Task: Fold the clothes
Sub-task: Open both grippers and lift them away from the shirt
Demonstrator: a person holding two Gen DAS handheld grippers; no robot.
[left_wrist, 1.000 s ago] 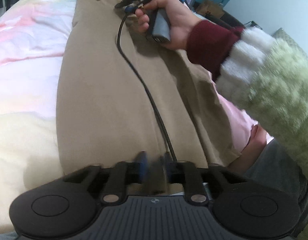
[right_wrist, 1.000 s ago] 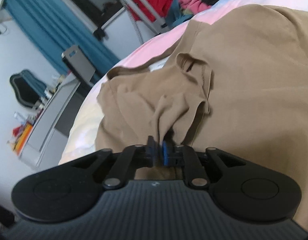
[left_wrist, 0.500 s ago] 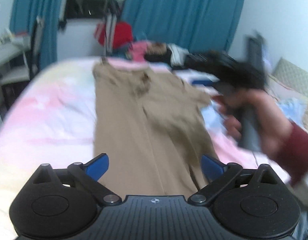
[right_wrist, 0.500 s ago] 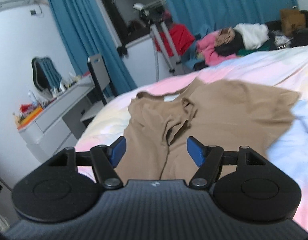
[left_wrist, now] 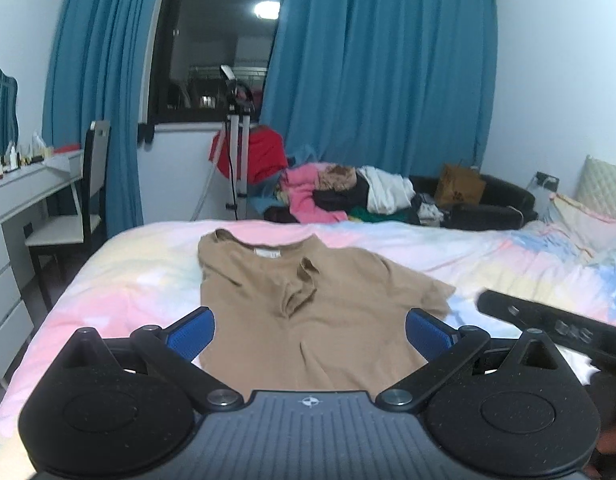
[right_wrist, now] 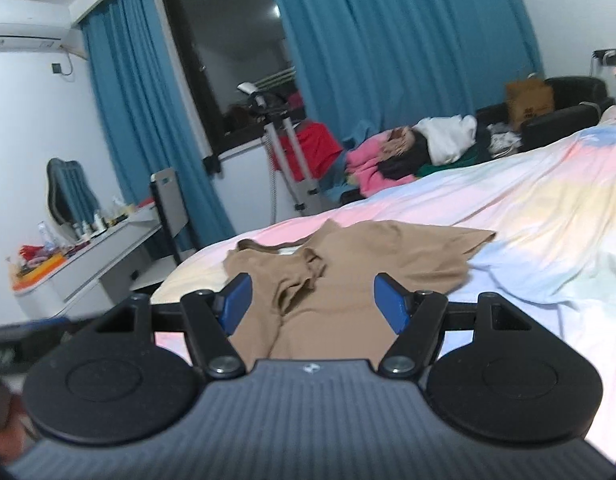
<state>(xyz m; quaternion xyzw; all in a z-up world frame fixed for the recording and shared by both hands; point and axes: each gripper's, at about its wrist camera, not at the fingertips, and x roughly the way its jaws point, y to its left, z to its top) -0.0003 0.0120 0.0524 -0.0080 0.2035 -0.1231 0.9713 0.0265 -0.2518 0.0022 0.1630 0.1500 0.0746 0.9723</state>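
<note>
Since a second ago both tools have let go of the tan shirt and drawn back from it, so the room beyond the bed now shows; their jaws have just been opening, with nothing between them.

Left wrist view: the left tool (left_wrist: pixel 309 330) stands wide open above the near edge of the bed (left_wrist: pixel 128 280), its blue pads (left_wrist: pixel 190 332) clear of the cloth. The tan shirt (left_wrist: pixel 308 308) lies on the bed, collar toward the far edge, one sleeve folded in across the chest. The right tool's black body (left_wrist: pixel 547 324) shows at the right.

Right wrist view: the right tool (right_wrist: pixel 313 304) is open and empty, with the tan shirt (right_wrist: pixel 347 264) beyond it near the bed's (right_wrist: pixel 527 220) left edge
</note>
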